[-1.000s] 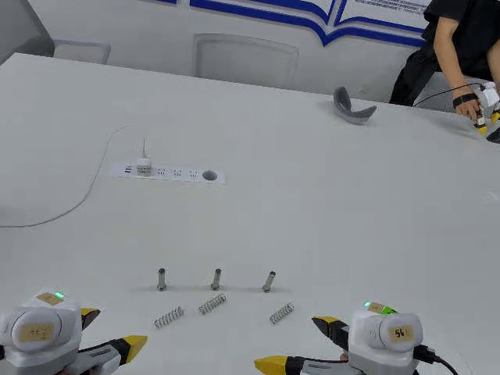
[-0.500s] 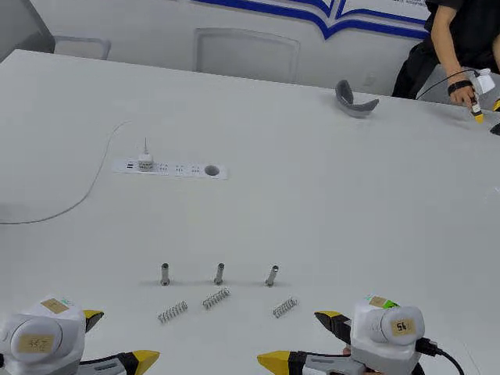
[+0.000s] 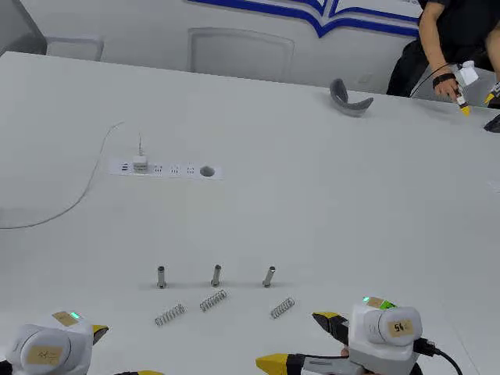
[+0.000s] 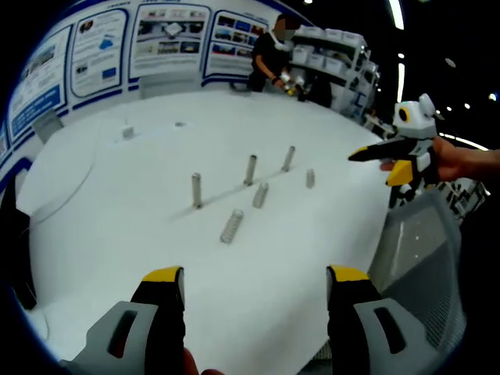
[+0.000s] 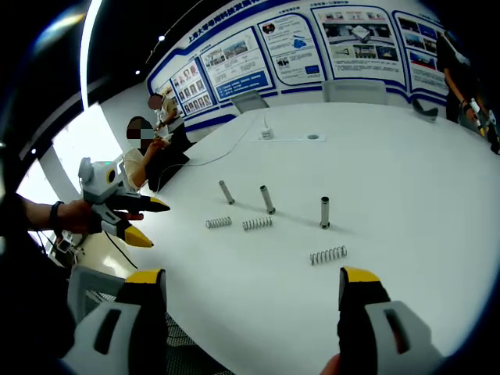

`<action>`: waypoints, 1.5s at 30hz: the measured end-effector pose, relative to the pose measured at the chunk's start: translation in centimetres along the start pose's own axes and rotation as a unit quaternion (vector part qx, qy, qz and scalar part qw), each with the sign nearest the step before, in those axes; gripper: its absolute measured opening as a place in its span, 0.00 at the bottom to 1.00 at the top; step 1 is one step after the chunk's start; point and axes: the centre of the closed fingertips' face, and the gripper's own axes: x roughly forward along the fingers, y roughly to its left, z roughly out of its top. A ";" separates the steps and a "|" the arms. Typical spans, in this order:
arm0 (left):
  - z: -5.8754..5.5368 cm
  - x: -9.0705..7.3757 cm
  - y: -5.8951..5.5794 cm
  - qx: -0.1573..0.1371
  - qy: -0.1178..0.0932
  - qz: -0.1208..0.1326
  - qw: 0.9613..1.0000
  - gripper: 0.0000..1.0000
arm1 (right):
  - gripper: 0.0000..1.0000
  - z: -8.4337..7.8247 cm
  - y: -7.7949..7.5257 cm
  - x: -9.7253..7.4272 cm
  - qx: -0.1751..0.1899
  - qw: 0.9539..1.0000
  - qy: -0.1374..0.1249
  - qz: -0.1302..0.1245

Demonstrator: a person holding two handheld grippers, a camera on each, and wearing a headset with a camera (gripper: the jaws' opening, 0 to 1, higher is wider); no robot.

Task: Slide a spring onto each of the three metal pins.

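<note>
Three short metal pins stand upright in a row near the table's front: left pin (image 3: 162,276), middle pin (image 3: 216,275), right pin (image 3: 269,276). Just in front of them lie three loose springs (image 3: 169,315) (image 3: 212,300) (image 3: 282,308), flat on the table. My right gripper (image 3: 297,342) hovers open and empty, to the right of the springs. My left gripper (image 3: 117,353) sits low at the front left, open, holding nothing. The left gripper view has pins (image 4: 251,169) and springs (image 4: 231,226) ahead of its open jaws. In the right gripper view, the nearest spring (image 5: 328,255) lies before a pin (image 5: 325,212).
A white power strip (image 3: 166,169) with a plug and a trailing cable lies mid-table. A grey curved object (image 3: 349,100) rests at the far right edge. A person (image 3: 453,39) works there with grippers. A chair back (image 3: 238,51) stands behind the table.
My left gripper has drawn back and down toward the front edge of the head view. The right gripper, pins and springs stay as they were; the view itself has shifted slightly.
</note>
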 end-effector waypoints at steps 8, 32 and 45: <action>0.6 0.8 -0.3 0.014 0.009 -0.013 1.000 0.75 | 0.93 0.1 0.3 0.1 -0.003 1.000 0.002 0.002; 1.9 3.4 0.0 0.035 0.027 -0.034 0.998 0.71 | 0.93 0.4 0.4 0.1 -0.005 1.000 0.003 0.005; 2.3 6.2 0.9 0.046 0.042 -0.033 0.997 0.60 | 0.92 0.3 0.2 0.0 -0.001 1.000 0.002 0.003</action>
